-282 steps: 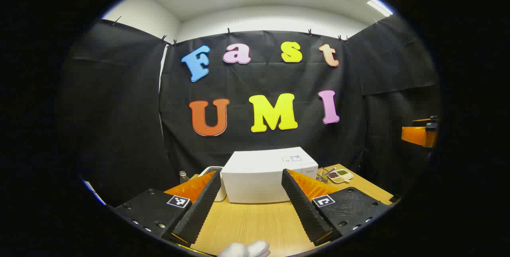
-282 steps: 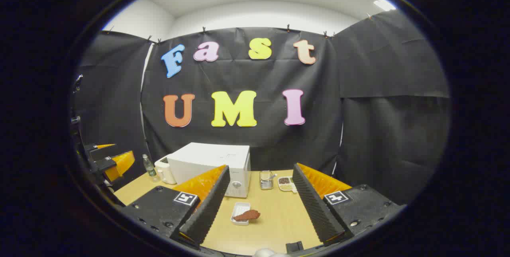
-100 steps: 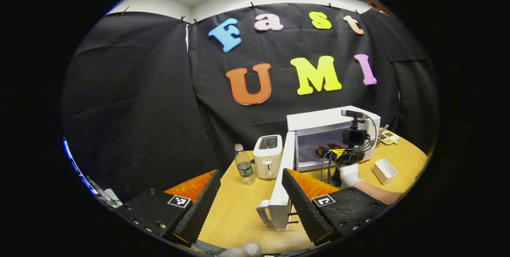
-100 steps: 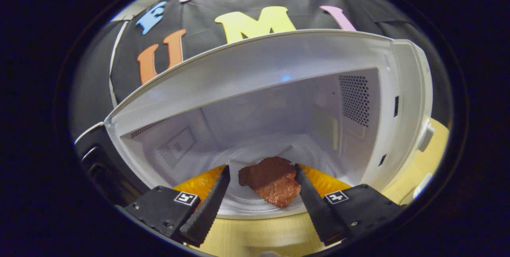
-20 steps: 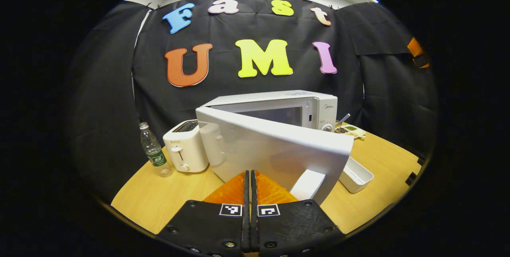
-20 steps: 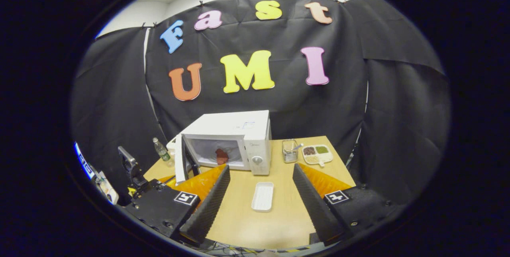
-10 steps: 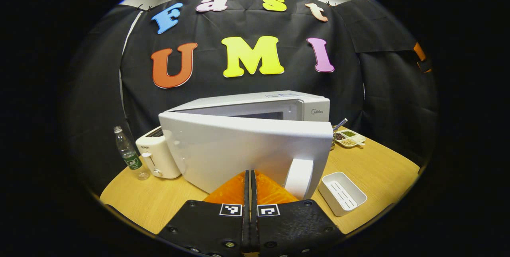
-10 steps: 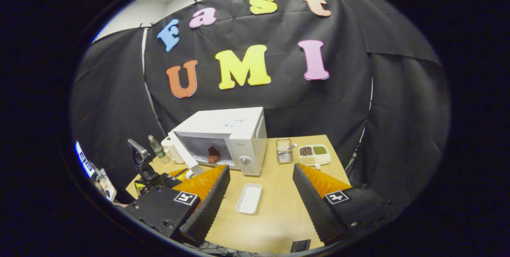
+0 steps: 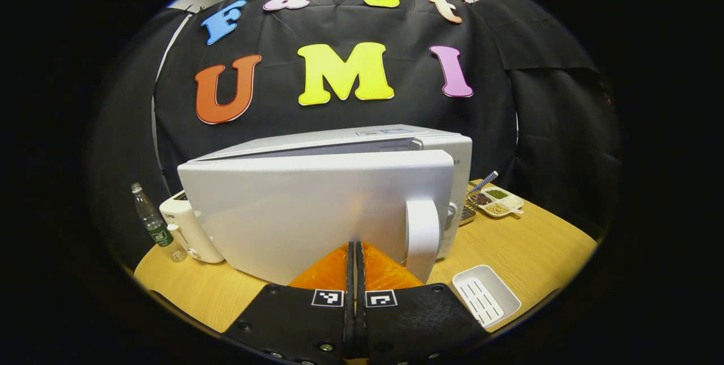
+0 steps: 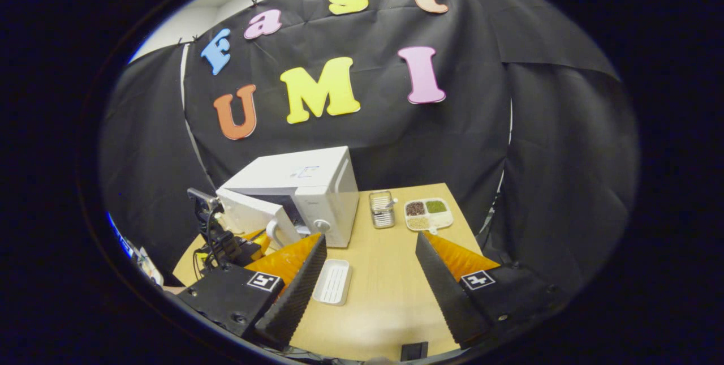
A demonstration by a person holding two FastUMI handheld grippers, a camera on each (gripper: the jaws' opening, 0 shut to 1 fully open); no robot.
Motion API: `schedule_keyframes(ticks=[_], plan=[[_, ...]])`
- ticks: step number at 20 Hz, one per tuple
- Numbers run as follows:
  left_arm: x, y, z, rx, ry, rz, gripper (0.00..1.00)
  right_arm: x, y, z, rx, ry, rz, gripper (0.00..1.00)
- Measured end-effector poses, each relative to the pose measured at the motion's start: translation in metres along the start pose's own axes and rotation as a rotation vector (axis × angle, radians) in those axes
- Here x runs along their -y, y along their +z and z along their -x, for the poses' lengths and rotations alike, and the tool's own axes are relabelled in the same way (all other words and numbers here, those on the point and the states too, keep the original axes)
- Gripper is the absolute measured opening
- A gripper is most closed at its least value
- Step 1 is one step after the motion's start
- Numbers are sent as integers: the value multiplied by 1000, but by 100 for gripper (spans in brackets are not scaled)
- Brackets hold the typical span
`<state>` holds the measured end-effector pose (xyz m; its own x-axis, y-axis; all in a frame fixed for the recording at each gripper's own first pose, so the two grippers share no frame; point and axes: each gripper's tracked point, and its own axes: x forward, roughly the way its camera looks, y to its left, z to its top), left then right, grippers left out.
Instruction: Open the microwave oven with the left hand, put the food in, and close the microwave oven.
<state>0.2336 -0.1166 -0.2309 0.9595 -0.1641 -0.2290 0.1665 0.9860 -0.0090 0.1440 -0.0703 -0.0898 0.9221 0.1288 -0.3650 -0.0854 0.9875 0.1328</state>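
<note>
The left gripper (image 9: 355,247) is seen with its jaws pressed together on nothing, their tips set against the microwave door (image 9: 317,212) beside its handle (image 9: 422,235), apparently so that the door can be pushed rather than gripped. The door stands slightly ajar from the microwave oven (image 10: 317,187); the food cannot be seen behind it. The right gripper (image 10: 367,260) is held back with jaws apart over the surface (image 10: 390,291), near an empty white tray (image 10: 332,281).

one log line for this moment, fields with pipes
step: closing door | left gripper: shut, against microwave door | door: nearly closed | right gripper: open | white tray: empty on table
</note>
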Motion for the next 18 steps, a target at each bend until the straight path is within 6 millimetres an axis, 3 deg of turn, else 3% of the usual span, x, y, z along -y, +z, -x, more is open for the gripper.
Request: schedule_keyframes(ticks=[1,2,3,4,5,6,18], plan=[[1,1,-7,-1,1,4,0,2,1,-3,-2,0,0,100],[2,3,-14,1,0,4,0,4,1,-5,-3,-3,-2,91],[3,3,-22,-2,1,4,0,6,3,-8,-4,-3,-8,100],[4,4,-29,-3,3,4,0,7,3,-10,-7,-4,-10,91],[4,6,-34,-3,3,10,10,10,4,-14,-9,-8,-8,91],[5,8,-40,-3,2,16,0,11,5,-17,-8,-10,-7,100],[8,8,-50,-24,47,43,0,2,3,-35,-29,15,-6,100]])
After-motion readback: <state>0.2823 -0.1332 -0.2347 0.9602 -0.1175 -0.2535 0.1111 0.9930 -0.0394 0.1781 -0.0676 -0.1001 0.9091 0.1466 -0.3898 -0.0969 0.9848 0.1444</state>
